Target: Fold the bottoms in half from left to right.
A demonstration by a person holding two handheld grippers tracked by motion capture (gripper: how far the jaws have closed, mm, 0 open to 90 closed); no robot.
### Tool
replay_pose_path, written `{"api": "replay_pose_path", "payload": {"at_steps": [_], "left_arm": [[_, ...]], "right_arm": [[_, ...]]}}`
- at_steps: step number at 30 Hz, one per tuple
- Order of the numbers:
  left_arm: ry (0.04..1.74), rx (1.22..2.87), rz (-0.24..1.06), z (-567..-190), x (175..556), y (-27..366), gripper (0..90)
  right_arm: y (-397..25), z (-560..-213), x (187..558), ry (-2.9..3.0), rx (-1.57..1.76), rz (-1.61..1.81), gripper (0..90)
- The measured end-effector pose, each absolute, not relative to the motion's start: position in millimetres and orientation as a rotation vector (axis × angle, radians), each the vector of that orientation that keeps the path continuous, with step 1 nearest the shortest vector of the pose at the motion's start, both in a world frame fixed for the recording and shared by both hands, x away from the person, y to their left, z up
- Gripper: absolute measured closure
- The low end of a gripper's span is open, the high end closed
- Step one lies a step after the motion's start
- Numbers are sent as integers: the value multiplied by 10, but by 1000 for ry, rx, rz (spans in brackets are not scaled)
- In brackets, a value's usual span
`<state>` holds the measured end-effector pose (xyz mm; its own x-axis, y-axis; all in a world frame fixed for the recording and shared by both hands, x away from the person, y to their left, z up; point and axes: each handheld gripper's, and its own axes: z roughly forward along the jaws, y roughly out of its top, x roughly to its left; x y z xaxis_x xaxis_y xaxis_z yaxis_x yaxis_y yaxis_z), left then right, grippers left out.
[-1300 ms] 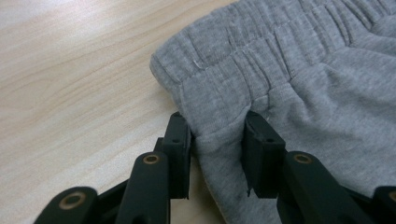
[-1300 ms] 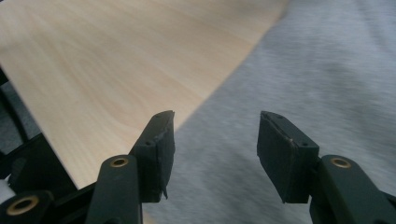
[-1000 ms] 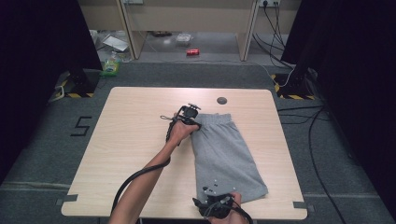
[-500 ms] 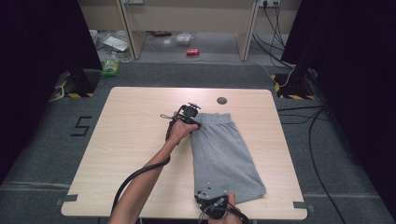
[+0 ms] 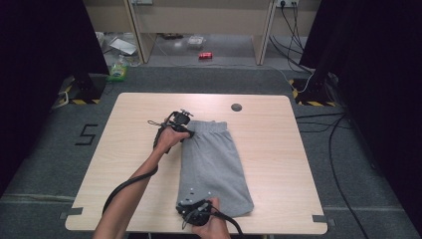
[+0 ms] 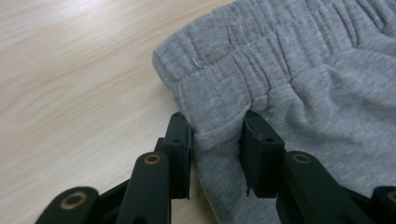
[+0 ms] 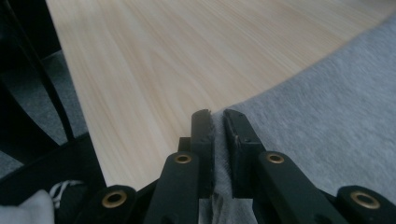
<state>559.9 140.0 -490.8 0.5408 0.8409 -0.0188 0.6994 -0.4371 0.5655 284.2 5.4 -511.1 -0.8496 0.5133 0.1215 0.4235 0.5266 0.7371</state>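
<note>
While L gripper (image 6: pixel 215 140) is clamped on shorts (image 5: pixel 214 164) waistband, R gripper (image 7: pixel 217 126) has been shifted left, pinching near hem; fold prep judged.

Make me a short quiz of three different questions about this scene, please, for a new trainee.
1. True or false: the grey shorts lie flat on the wooden table.
2. Which part of the shorts does the left tool hold? A. the hem of a leg B. the waistband corner C. nothing at all
3. Fill in: the right tool is shut on the ____ of the shorts, at the table side nearest the person.

Key
1. True.
2. B. Its jaws have a fold of cloth between them, just under the gathered waistband.
3. Edge. A thin layer of cloth sits between its almost closed jaws.
</note>
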Motion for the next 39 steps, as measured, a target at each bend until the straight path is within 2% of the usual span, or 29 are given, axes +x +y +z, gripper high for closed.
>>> {"api": "replay_pose_path", "payload": {"at_steps": [8,14,18,22,28,39], "left_arm": [[1257,2268,338,-4895,5565,1683,654],[1269,2256,335,-4914,5546,1749,649],[1279,2264,356,-4911,5538,1720,642],[1293,2245,354,-4920,5528,1731,639],[1297,2211,350,-4940,5509,1756,636],[1293,2198,356,-4951,5494,1766,635]], "right_arm": [[493,-5093,2854,2693,760,1272,829],[586,-5104,2858,2704,756,1285,796],[557,-5103,2839,2710,779,1313,693],[517,-5026,2863,2688,765,1352,629],[318,-4866,3034,2619,833,1348,599],[-127,-4775,3422,2506,981,1284,597]]}}
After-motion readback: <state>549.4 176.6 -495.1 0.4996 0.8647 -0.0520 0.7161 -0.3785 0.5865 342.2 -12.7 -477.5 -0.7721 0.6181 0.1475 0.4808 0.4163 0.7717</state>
